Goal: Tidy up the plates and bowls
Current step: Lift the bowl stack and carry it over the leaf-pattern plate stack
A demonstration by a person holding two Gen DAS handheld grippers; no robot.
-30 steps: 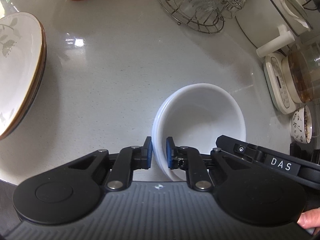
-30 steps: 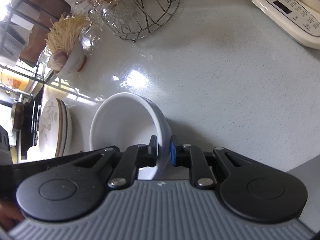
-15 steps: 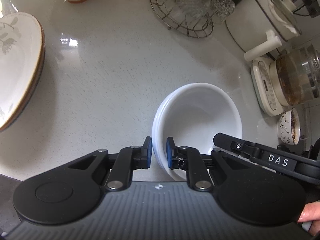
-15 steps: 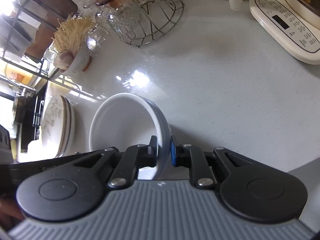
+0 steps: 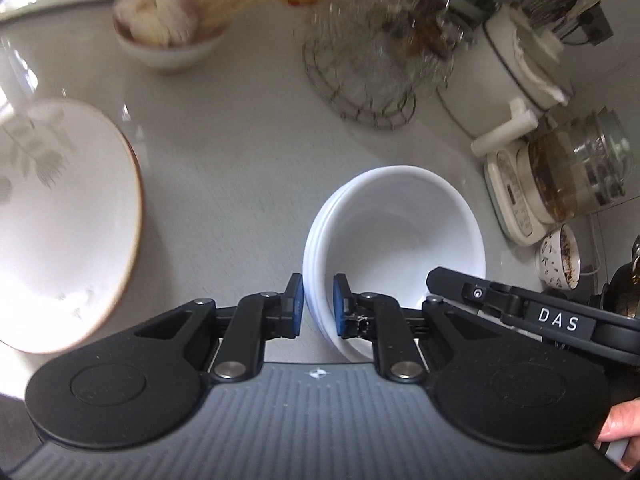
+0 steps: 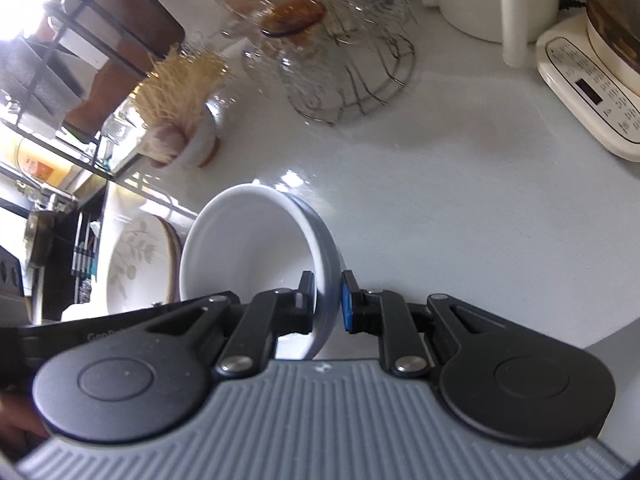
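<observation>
A nested stack of white bowls [image 5: 400,240] hangs above the pale counter, gripped from both sides. My left gripper [image 5: 318,306] is shut on its left rim, blue pads inside and outside the wall. My right gripper [image 6: 328,304] is shut on the opposite rim of the white bowls [image 6: 248,252]; its black body also shows at the lower right of the left wrist view. A stack of leaf-patterned plates with brown rims [image 5: 60,216] lies to the left on the counter, and the plates [image 6: 136,264] show again beyond the bowls in the right wrist view.
A wire basket of glassware [image 5: 372,76] stands at the back, a small bowl of garlic and noodles [image 5: 164,36] left of it. A white pot [image 5: 516,76], a glass kettle on its base [image 5: 576,176] and a patterned cup [image 5: 560,258] line the right side.
Both grippers have risen with the white bowls held between them; the counter looks farther off and more of the back items have come into view.
</observation>
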